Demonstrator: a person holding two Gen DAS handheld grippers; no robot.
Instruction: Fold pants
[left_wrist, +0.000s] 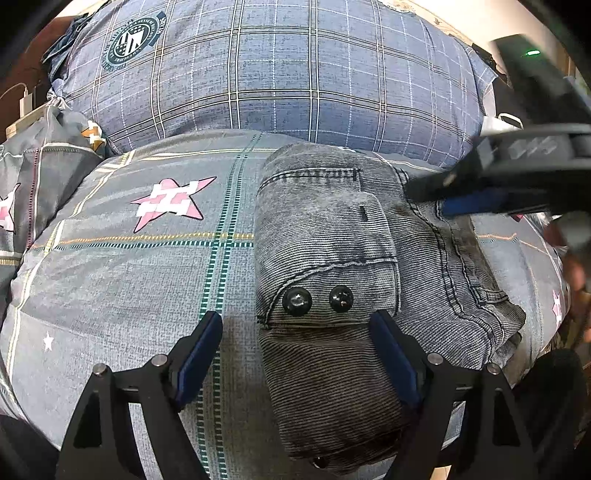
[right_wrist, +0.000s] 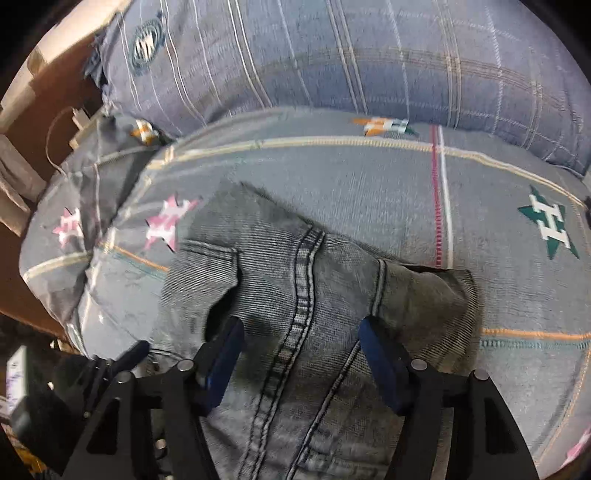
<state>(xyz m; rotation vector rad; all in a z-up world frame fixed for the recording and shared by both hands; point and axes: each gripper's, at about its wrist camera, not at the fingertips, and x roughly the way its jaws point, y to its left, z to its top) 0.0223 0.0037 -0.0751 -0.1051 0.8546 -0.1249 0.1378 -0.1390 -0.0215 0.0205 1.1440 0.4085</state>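
Grey washed denim pants (left_wrist: 332, 266) lie folded into a compact bundle on a grey star-patterned bed cover (left_wrist: 147, 258). Two black buttons (left_wrist: 317, 299) show on the near fold. My left gripper (left_wrist: 295, 325) is open just above the bundle's near end, holding nothing. My right gripper (left_wrist: 439, 195) reaches in blurred from the right over the bundle's far side. In the right wrist view the pants (right_wrist: 303, 295) fill the middle, and the right gripper (right_wrist: 299, 332) is open over the seam, empty.
A large blue plaid pillow (left_wrist: 277, 74) lies behind the pants. A crumpled part of the cover (left_wrist: 40, 166) sits at the left. A brown headboard (right_wrist: 48, 103) with a white charger and cable (right_wrist: 74, 118) stands at the far left.
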